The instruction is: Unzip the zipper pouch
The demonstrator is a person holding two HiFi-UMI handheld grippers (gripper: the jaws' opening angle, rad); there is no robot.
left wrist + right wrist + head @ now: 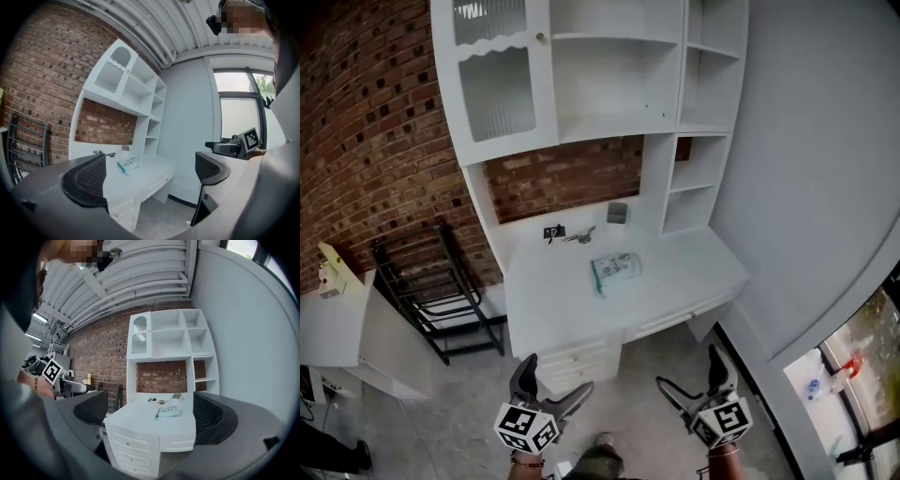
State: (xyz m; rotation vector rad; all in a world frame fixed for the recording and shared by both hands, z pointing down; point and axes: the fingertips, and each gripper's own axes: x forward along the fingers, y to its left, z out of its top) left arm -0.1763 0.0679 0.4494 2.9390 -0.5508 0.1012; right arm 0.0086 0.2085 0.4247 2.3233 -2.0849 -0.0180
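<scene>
A pale green zipper pouch lies flat on the white desk, near its middle; it also shows as the pouch in the left gripper view and the pouch in the right gripper view. Both grippers hang well short of the desk, above the floor. My left gripper is open with nothing between its jaws. My right gripper is open and empty too. In the gripper views the left gripper and the right gripper frame the desk from a distance.
A small black item, a metal piece and a grey block sit at the desk's back. White shelves rise above. A black rack stands left against the brick wall. Drawers face me.
</scene>
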